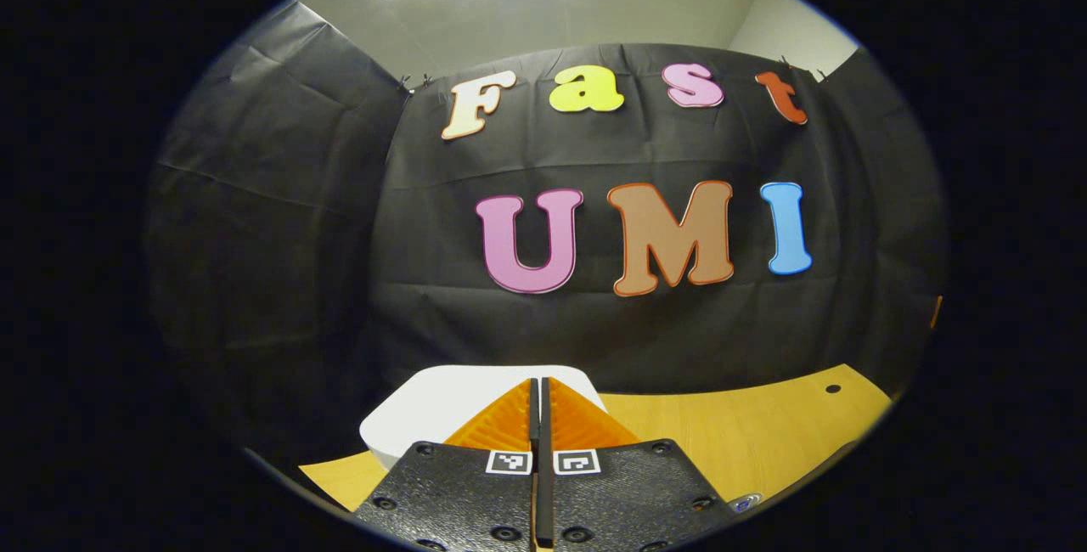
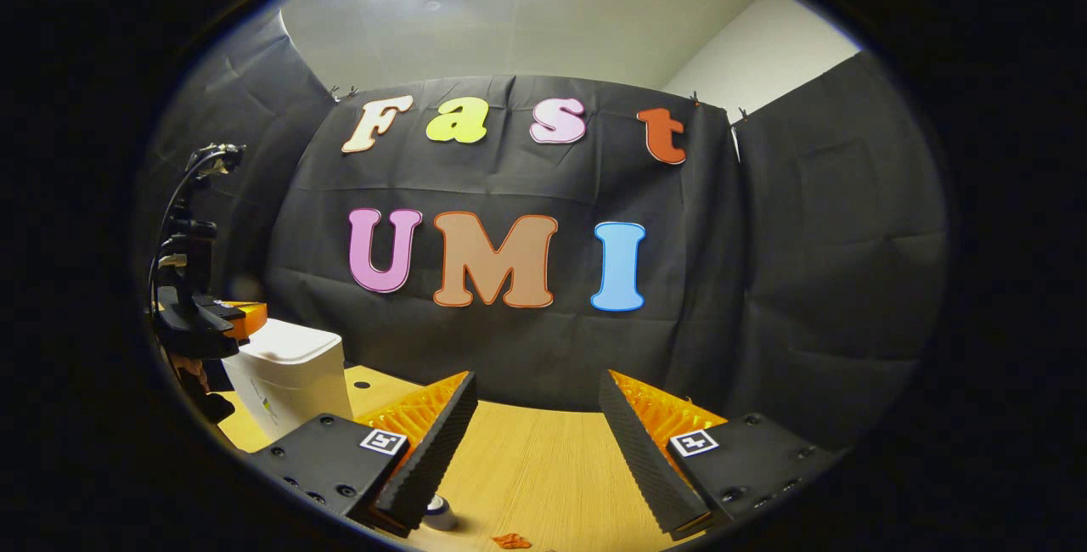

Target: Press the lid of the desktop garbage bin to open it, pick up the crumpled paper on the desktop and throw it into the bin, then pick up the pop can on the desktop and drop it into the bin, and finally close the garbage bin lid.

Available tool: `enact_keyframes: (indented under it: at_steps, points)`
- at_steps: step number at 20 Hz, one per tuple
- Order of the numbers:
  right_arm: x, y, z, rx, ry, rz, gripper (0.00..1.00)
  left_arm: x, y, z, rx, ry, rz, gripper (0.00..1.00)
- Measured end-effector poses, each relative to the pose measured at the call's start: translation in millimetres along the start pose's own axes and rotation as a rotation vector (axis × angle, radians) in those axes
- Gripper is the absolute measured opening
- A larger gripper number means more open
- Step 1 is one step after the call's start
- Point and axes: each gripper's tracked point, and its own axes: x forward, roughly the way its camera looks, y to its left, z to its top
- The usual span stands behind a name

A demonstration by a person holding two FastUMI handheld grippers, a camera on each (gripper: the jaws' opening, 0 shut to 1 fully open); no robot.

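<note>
Wooden, pale and grained, the desktop (image 2: 543,467) runs back to black cloth walls under a ceiling light. On its left part stands the white garbage bin (image 2: 293,378), lid down. In the left gripper view, the left gripper (image 1: 540,399) has its fingers pressed together with nothing between them, tips poised over the bin's lid (image 1: 442,403). The right gripper (image 2: 535,416) hangs above the desktop with fingers wide apart, level and aimed at the back wall, well clear of the bin
</note>
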Motion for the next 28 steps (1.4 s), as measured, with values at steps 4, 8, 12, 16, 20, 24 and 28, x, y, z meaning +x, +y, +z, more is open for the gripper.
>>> enact_keyframes:
  at_steps: [4, 8, 12, 16, 20, 24, 28]
  points:
    - [0, 7, -3, -0.014, 0.012, 0.009, 0.96, 6, 22, -36, 0.009, 0.089, 0.046, 0.00]
    - [3, 8, -5, -0.025, 0.014, 0.008, 1.00, 6, 20, -36, 0.041, 0.050, 0.029, 0.00]
    - [6, 13, -19, -0.029, 0.058, 0.026, 1.00, 6, 19, -42, -0.063, 0.066, 0.011, 0.00]
    - [11, 14, -20, -0.011, 0.060, 0.046, 0.96, 4, 19, -24, -0.018, -0.017, 0.005, 0.00]
    - [13, 5, -24, 0.008, 0.063, 0.039, 0.96, -2, 14, -13, -0.056, -0.009, -0.003, 0.03]
    - [15, -5, -27, 0.007, 0.064, 0.032, 0.96, -18, -14, 26, -0.053, -0.107, -0.082, 0.21]
    - [21, -6, -36, 0.009, 0.089, 0.050, 0.96, -41, -46, 47, -0.022, -0.171, -0.167, 0.65]
